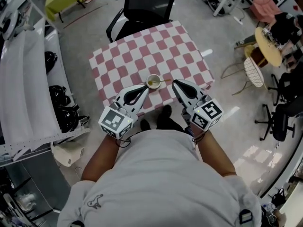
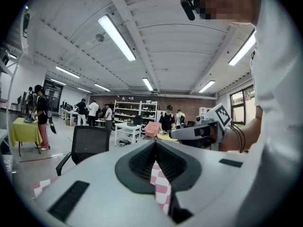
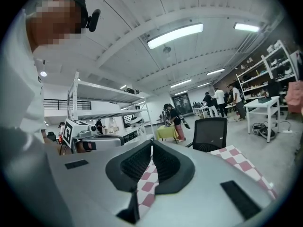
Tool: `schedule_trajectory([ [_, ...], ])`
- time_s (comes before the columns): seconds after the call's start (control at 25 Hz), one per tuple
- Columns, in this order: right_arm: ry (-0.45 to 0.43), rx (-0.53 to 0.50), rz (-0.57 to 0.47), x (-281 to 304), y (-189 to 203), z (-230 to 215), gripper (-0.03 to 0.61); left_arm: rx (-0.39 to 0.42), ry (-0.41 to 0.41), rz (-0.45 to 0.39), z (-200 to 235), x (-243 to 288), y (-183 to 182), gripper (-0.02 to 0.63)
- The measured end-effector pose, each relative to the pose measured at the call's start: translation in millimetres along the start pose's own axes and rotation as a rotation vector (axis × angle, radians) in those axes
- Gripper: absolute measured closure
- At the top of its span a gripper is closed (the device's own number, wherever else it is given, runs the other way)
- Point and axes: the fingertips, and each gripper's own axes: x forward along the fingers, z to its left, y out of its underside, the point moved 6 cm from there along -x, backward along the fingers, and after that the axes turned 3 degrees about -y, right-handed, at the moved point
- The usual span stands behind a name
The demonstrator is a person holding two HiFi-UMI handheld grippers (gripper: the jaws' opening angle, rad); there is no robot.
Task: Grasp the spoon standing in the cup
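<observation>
In the head view a small white cup (image 1: 153, 82) stands near the front edge of the red-and-white checked table (image 1: 142, 51). A thin spoon (image 1: 164, 81) rests in it, handle leaning right. My left gripper (image 1: 144, 88) points at the cup from the lower left, its tip just short of the rim. My right gripper (image 1: 175, 83) sits to the cup's right, near the spoon handle's end. Both hold nothing. In the left gripper view (image 2: 155, 144) and the right gripper view (image 3: 152, 144) the jaws meet at the tips; neither view shows cup or spoon.
A black office chair (image 1: 146, 6) stands at the table's far side. A white shelf rack (image 1: 28, 89) runs along the left, with black items on the floor beside it. A round table and chairs (image 1: 265, 46) are at the right. People stand far back (image 2: 40, 112).
</observation>
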Motion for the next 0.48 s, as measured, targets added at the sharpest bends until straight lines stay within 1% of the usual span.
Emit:
schedule_trajectory([
  [0.08,-0.006,0.009,0.021,3,4,-7,0.545,-0.007,0.007,0.011,4,4,4,0.603],
  [0.2,-0.013,0.017,0.053,9,6,-18,0.544,-0.014,-0.005,0.019,11,11,7,0.603],
  [0.36,-0.019,0.031,0.096,13,19,-34,0.543,-0.016,-0.002,0.000,15,18,12,0.603],
  [0.48,-0.025,0.043,0.123,18,28,-48,0.543,-0.023,-0.019,-0.001,19,25,18,0.602],
])
